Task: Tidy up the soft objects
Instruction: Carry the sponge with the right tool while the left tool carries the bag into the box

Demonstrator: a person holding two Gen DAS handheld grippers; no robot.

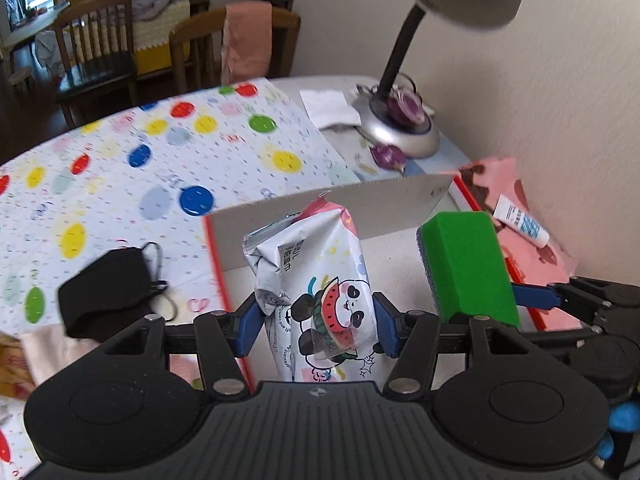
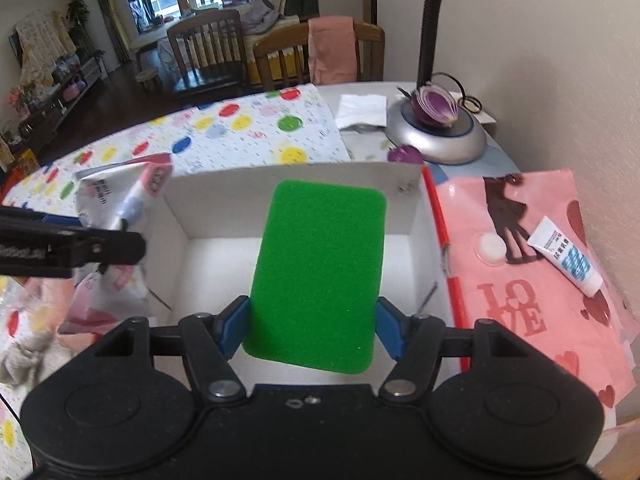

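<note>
Over box [image 2: 420,216], seemingly: sponge [image 2: 320,272], wipes [image 1: 320,292]

"LOVE" in red on the pink bag [image 2: 532,280]

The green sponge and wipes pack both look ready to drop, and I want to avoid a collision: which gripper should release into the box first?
Right. Its gripper holds the green sponge over the white box, while the left gripper holds the wipes pack near the box's left wall.
</note>
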